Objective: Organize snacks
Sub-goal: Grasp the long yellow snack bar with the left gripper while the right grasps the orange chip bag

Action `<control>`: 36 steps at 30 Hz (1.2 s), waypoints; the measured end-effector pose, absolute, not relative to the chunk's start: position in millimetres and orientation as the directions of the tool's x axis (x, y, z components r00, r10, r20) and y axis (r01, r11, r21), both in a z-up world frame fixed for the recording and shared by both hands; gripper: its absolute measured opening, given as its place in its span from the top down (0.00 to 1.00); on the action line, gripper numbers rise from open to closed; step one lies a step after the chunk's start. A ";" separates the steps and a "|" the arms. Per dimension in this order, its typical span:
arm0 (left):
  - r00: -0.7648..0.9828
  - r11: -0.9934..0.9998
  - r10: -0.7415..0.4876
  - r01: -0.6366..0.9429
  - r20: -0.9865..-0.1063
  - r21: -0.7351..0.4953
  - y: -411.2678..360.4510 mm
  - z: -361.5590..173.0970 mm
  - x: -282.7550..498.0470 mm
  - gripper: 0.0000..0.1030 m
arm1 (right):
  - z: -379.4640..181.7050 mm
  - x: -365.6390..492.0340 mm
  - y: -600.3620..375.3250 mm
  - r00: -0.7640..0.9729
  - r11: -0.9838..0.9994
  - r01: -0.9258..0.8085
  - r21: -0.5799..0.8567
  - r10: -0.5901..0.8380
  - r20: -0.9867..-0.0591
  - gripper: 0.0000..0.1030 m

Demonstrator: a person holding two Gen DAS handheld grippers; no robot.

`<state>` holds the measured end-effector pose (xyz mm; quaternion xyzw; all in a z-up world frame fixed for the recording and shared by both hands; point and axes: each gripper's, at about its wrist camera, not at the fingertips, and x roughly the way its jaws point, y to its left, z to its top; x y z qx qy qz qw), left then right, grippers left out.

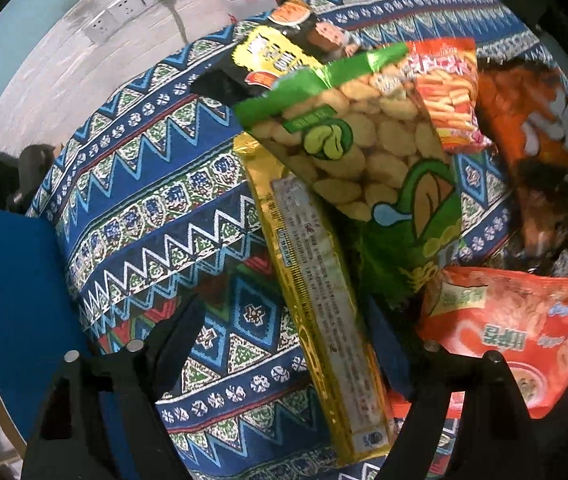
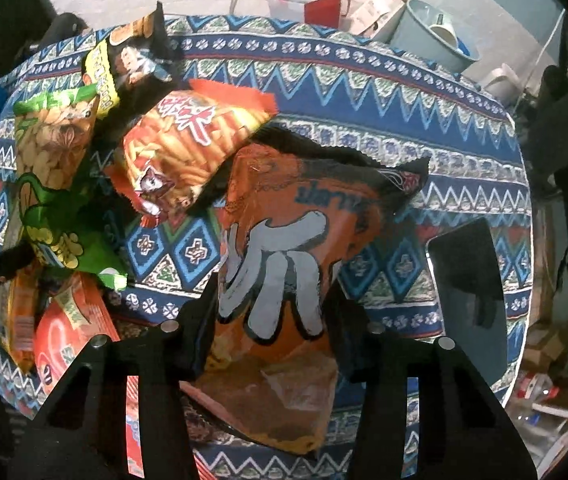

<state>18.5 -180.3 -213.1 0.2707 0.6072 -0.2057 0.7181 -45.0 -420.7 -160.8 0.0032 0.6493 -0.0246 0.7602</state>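
Orange crinkly snack bag sits clamped in the right gripper fingers; left gripper gapes, straddling the gold foil packet. Next: close, lift.

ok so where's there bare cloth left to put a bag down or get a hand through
Free: the patterned tablecloth right of the big orange chip bag, up to the flat black slab; also the cloth left of the long gold packet. Crowded: the heap of the green bean bag, orange-red stick-snack bag and red pouch.
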 end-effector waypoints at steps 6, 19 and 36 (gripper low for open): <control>0.153 0.764 -0.001 0.637 -0.988 0.098 -176.0 -216.9 14.7 0.61 | -150.3 -38.2 -414.0 0.194 0.999 0.023 -0.042 -0.045 -0.980 0.55; 0.237 0.746 0.007 0.646 -0.971 0.163 -150.2 -190.3 -4.5 0.73 | -122.8 -38.4 -406.4 0.253 0.999 0.033 -0.029 -0.036 -0.967 0.55; 0.373 0.789 -0.032 0.578 -0.927 0.206 -109.0 -123.7 1.2 0.72 | -72.8 -31.3 -361.1 0.374 0.999 -0.050 -0.019 0.001 -0.927 0.55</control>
